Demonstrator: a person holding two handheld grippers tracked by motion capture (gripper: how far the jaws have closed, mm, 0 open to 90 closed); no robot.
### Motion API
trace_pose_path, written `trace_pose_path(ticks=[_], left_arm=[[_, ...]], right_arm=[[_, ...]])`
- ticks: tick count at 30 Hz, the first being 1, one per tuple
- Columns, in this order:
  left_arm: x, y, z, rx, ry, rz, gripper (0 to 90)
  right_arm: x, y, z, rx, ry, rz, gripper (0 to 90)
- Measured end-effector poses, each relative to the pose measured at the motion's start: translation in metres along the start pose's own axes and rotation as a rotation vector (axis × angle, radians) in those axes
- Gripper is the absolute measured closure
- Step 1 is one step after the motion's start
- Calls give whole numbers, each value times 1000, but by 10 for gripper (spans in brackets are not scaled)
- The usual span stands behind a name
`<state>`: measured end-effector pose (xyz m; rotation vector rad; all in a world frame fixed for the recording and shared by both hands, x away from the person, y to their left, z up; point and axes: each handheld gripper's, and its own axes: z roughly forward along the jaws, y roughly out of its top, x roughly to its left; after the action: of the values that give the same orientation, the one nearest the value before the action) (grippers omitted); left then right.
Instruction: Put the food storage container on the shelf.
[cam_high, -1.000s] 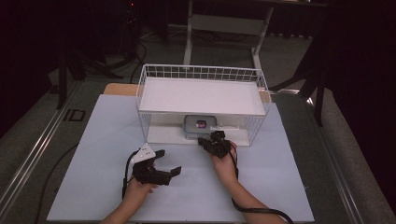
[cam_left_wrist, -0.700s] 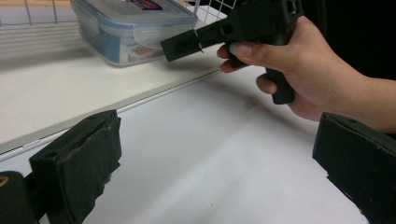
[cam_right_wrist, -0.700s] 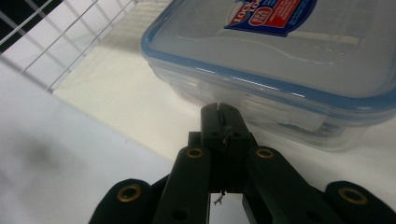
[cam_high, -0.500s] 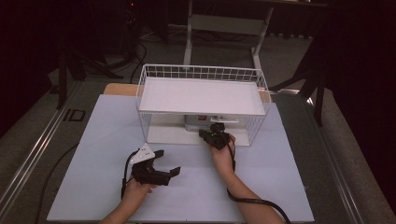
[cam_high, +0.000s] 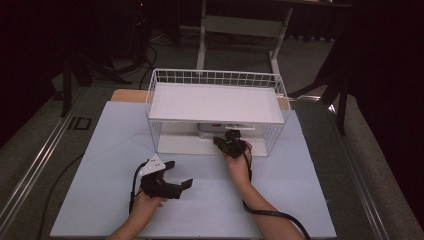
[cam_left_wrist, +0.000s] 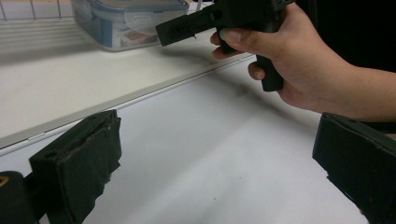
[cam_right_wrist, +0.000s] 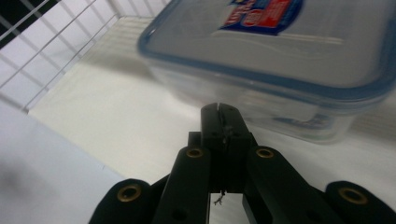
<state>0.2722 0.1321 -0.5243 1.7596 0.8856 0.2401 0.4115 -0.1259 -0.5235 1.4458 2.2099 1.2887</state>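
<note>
Progress check: your right gripper (cam_right_wrist: 219, 108), jaws pressed together and empty, noses at the clear lidded plastic box (cam_right_wrist: 280, 65) sitting well in under the white wire shelf rack (cam_high: 215, 102), nothing gripped, while your left gripper (cam_high: 179, 175) waits wide open on the white mat (cam_high: 300, 200).

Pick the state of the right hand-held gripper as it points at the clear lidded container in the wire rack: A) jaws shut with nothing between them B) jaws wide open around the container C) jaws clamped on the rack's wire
A: the right hand-held gripper has its jaws pressed together, tips just short of the container on the wire rack's lower level.
</note>
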Motion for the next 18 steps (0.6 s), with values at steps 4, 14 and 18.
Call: trace_pose_path(ticks=[4, 14, 18], left_arm=[[-1, 1, 0, -4, -3, 7, 22], [3, 9, -7, -5, -3, 35, 22], [3, 17, -10, 3, -5, 48, 22]], right_arm=[[3, -6, -7, -6, 0, -45, 894], [6, -15, -43, -60, 37, -158, 783], [7, -18, -58, -74, 81, -169, 548]])
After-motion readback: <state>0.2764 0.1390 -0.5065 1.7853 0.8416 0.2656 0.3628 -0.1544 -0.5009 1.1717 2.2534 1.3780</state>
